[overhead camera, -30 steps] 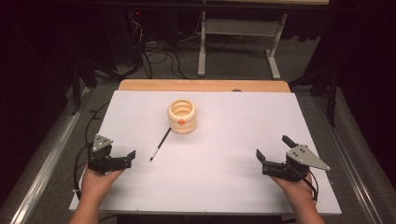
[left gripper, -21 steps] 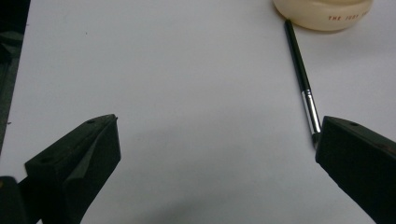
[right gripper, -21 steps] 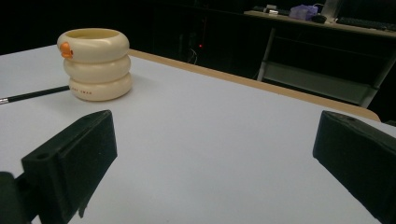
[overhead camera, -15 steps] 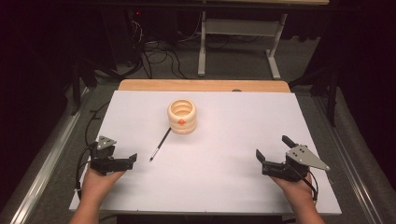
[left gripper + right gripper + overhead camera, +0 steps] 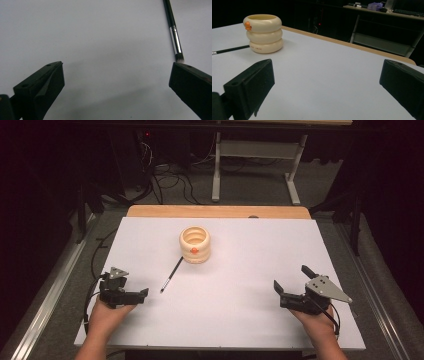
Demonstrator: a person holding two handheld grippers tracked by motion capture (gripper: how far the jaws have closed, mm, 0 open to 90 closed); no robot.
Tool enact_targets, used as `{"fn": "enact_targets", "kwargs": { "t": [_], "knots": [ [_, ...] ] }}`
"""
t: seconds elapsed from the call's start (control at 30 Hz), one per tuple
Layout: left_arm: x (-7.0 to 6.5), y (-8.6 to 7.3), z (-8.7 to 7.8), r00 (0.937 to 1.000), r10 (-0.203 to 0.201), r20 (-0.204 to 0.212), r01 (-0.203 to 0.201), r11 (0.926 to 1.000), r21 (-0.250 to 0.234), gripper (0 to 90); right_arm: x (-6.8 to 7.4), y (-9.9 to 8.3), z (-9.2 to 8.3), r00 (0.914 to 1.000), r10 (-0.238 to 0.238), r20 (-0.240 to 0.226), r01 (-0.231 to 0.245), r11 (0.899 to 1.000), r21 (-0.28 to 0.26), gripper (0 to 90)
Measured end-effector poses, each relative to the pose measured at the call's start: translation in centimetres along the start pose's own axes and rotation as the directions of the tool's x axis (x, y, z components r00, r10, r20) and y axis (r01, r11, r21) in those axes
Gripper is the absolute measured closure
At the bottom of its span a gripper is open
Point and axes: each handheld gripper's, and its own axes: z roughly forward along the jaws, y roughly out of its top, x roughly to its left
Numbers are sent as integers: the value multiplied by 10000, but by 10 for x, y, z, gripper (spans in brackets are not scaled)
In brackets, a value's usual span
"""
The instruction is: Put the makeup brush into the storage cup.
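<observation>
Found nothing grasped. Left tool (image 5: 142,293) gaping, just short of brush (image 5: 171,275) tip; right tool (image 5: 291,281) gaping too, well apart. Brush flat on surface (image 5: 240,320), handle end beside ringed holder (image 5: 195,245). Presumably pickup and placement outstanding.

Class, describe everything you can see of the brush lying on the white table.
The brush is thin, with a long black handle, a shiny silver ferrule and a short tuft of dark, pale-tipped bristles. It lies flat on the white table, bristle end toward the left gripper, handle end close beside the cream ringed holder; contact there is unclear. Neither gripper touches it.
</observation>
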Motion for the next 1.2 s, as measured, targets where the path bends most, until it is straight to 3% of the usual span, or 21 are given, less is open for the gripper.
{"fn": "enact_targets", "kwargs": {
  "t": [0.3,0.4,0.43,0.5,0.6,0.83,1.0,1.03,1.07,1.13,1.17,1.2],
  "knots": [
    [-6,1,4,9999,148,58,-150,9992,377,7,1,0,0,10000,-7,43,7,10000,27,11],
    [-8,3,5,9997,-107,209,93,9979,643,7,1,0,0,10000,-6,53,6,10000,35,10],
    [-7,7,4,9998,-162,101,151,9952,969,8,1,-1,0,10000,23,28,-23,10000,20,10],
    [-7,7,3,9998,-189,66,181,9948,1002,8,1,-2,0,9999,106,3,-106,9999,79,11],
    [-7,9,3,9991,-264,338,213,9896,1424,11,1,-2,1,10000,86,-4,-86,9999,103,11],
    [-8,23,1,9971,-295,706,120,9715,2366,13,1,-1,0,10000,16,2,-16,10000,5,11],
    [-7,28,1,9962,-315,816,80,9619,2734,14,2,-1,0,10000,66,-20,-66,10000,31,11],
    [-6,30,2,9965,-274,796,20,9529,3031,14,1,-1,0,10000,19,-16,-19,10000,17,11],
    [-6,30,2,9965,-274,796,20,9529,3031,14,1,-1,0,10000,60,8,-60,10000,30,11],
    [-6,32,5,9966,-314,758,41,9416,3368,14,1,-1,0,10000,35,-19,-35,10000,-33,10],
    [-6,32,5,9966,-314,758,41,9416,3368,14,0,-1,-1,10000,13,-5,-13,10000,7,11],
    [-6,33,6,9972,-229,711,-40,9342,3567,14,0,-1,-1,10000,55,-29,-55,10000,-10,10]
  ]
}}
